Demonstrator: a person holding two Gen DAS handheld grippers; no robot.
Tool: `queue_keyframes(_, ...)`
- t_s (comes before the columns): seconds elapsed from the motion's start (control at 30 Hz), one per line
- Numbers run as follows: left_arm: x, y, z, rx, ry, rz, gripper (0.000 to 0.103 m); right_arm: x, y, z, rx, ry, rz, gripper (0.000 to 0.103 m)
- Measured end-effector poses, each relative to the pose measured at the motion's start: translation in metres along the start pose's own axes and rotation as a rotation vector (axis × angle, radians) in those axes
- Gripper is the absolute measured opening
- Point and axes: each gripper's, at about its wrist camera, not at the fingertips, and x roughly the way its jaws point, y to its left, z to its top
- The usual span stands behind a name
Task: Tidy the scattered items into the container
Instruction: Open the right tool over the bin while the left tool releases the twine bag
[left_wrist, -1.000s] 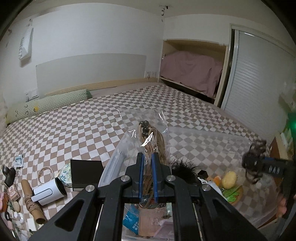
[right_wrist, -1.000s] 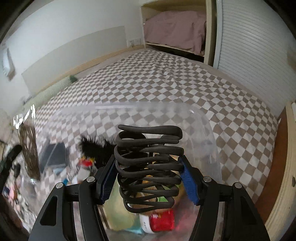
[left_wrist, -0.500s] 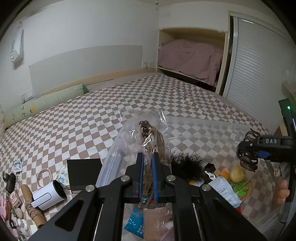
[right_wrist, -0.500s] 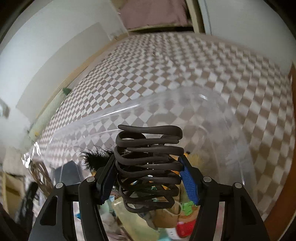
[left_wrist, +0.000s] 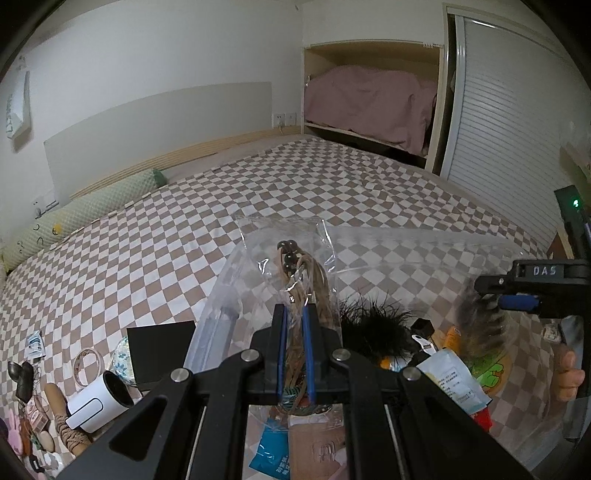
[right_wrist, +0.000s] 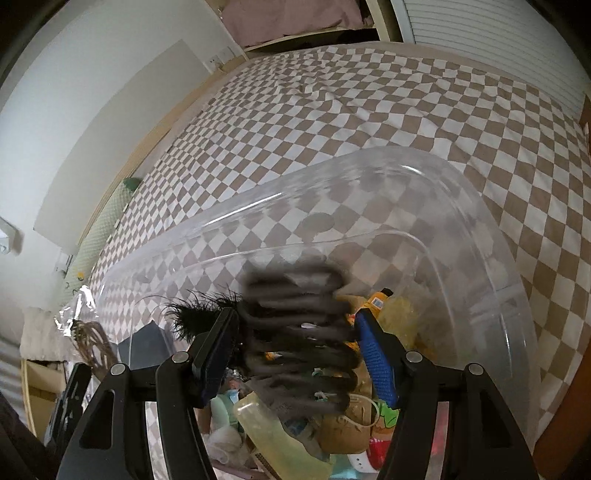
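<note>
Both loads hang over the bin (right_wrist: 491, 236). Left gripper (left_wrist: 294, 332) pinches a bagged cord (left_wrist: 303, 269); right gripper (right_wrist: 295, 328) clamps a black coil (right_wrist: 299, 321). Lower each before release, clear of the 12 o'clock rim.

— What do we see around us?
— We face a bed (left_wrist: 258, 206) under a brown-and-white checkered cover, a long green bolster (left_wrist: 85, 210) lying along its head.
— And behind it?
— We see a white wall (left_wrist: 166, 48) with a pale headboard panel (left_wrist: 159, 118). To the right, an open alcove (left_wrist: 373, 103) holds pink bedding, beside a white slatted sliding door (left_wrist: 506, 122). The light is dim.
</note>
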Motion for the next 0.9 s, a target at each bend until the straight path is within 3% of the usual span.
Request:
queue_keyframes(0.17,0.005,-0.001,0.000,0.006,0.017,-0.006,0.009,0.000,0.005,0.000,-0.006,0.001,0.020,0.066)
queue_keyframes(0.7,0.025,-0.006,0.000,0.026,0.141,-0.005,0.011,-0.002,0.019,-0.009,-0.081,0.059,-0.049,0.066)
queue_keyframes(0.77,0.025,-0.005,0.000,0.020,0.144,0.001,0.018,-0.002,0.021,-0.011,-0.096,0.059,-0.060,0.066)
queue_keyframes(0.83,0.024,-0.003,0.001,0.007,0.149,-0.001,0.045,-0.001,0.023,-0.013,-0.109,0.060,-0.068,0.066)
queue_keyframes(0.9,0.022,-0.003,0.001,0.006,0.146,0.002,0.052,-0.001,0.023,-0.014,-0.114,0.063,-0.068,0.066)
